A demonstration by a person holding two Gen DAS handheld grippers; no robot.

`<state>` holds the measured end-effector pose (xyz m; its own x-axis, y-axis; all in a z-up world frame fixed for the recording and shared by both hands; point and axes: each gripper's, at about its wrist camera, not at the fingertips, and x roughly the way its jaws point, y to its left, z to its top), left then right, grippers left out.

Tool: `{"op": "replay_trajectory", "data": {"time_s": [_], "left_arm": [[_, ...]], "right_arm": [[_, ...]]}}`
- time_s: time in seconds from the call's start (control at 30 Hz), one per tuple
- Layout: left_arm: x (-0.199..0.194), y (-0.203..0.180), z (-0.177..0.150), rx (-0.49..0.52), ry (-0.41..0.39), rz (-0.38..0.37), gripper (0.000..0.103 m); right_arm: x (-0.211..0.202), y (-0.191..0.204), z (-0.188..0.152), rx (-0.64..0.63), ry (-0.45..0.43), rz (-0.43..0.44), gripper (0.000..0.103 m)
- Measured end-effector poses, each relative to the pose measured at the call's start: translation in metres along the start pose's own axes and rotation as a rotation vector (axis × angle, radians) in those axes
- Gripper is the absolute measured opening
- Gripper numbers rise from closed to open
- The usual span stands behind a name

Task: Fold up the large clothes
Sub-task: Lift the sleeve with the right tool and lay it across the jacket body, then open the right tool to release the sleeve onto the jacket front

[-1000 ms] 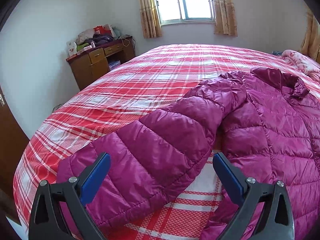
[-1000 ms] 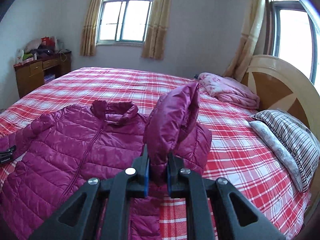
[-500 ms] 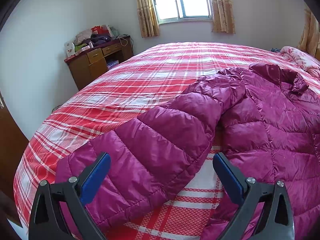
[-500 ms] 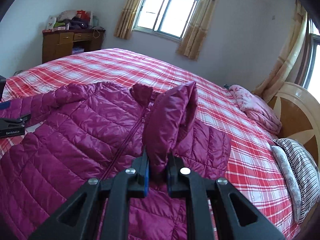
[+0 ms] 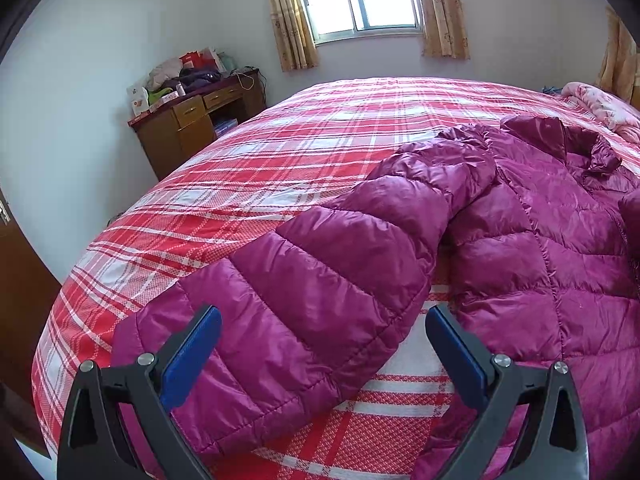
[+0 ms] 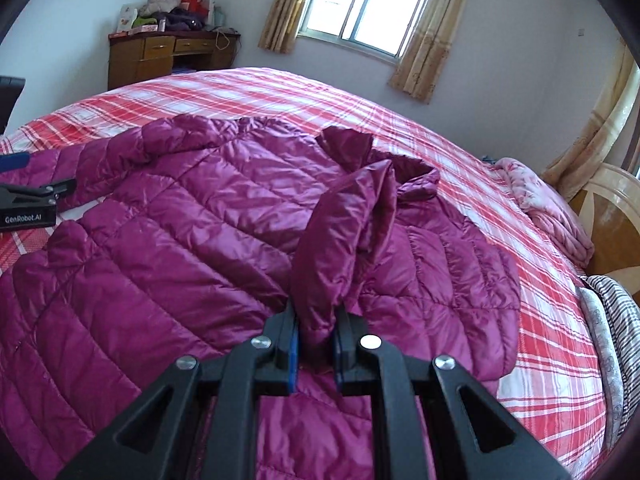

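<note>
A magenta quilted down jacket lies front-up on the red plaid bed. My right gripper is shut on the cuff of the jacket's right sleeve and holds it up over the jacket's body. My left gripper is open, its jaws either side of the other sleeve, which lies flat near the bed's corner. The left gripper also shows in the right wrist view at the far left.
A wooden desk piled with things stands by the far wall. A pink folded blanket, striped pillows and a wooden headboard are at the right. The bed's edge is close at the left.
My right gripper has carried the held sleeve leftward and lower, over the jacket's body. The left gripper has barely moved and stays open around the other sleeve.
</note>
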<state>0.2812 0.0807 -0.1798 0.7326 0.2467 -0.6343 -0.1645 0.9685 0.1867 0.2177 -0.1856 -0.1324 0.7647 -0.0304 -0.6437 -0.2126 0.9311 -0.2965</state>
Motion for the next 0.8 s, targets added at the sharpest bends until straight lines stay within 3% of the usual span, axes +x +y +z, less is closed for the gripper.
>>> {"op": "replay_trajectory", "data": {"time_s": [0.13, 0.2, 0.23, 0.27, 0.3, 0.53, 0.7, 0.8], "left_arm": [[-0.001, 0.000, 0.001, 0.008, -0.004, 0.007, 0.102], [-0.002, -0.001, 0.002, 0.014, -0.004, 0.009, 0.102], [-0.003, -0.002, 0.003, 0.019, -0.005, 0.010, 0.102], [-0.004, -0.003, 0.004, 0.022, -0.006, 0.011, 0.102], [-0.005, -0.003, 0.005, 0.027, -0.011, 0.012, 0.102], [-0.018, -0.011, 0.022, 0.042, -0.045, 0.017, 0.102], [-0.039, -0.038, 0.041, 0.063, -0.077, -0.044, 0.102], [-0.061, -0.069, 0.054, 0.095, -0.131, -0.087, 0.102]], "right_arm": [[0.007, 0.006, -0.002, -0.002, 0.012, 0.010, 0.015], [0.009, 0.010, -0.004, -0.001, 0.028, 0.048, 0.024], [0.009, 0.013, -0.003, -0.003, 0.027, 0.074, 0.031], [0.004, 0.017, -0.004, -0.011, 0.019, 0.108, 0.056], [-0.003, 0.021, -0.006, -0.024, 0.000, 0.138, 0.073], [-0.066, 0.028, -0.016, -0.078, -0.098, 0.257, 0.074], [-0.051, -0.016, -0.007, 0.021, -0.063, 0.012, 0.060], [-0.019, -0.056, -0.004, 0.118, 0.011, -0.176, 0.059]]}}
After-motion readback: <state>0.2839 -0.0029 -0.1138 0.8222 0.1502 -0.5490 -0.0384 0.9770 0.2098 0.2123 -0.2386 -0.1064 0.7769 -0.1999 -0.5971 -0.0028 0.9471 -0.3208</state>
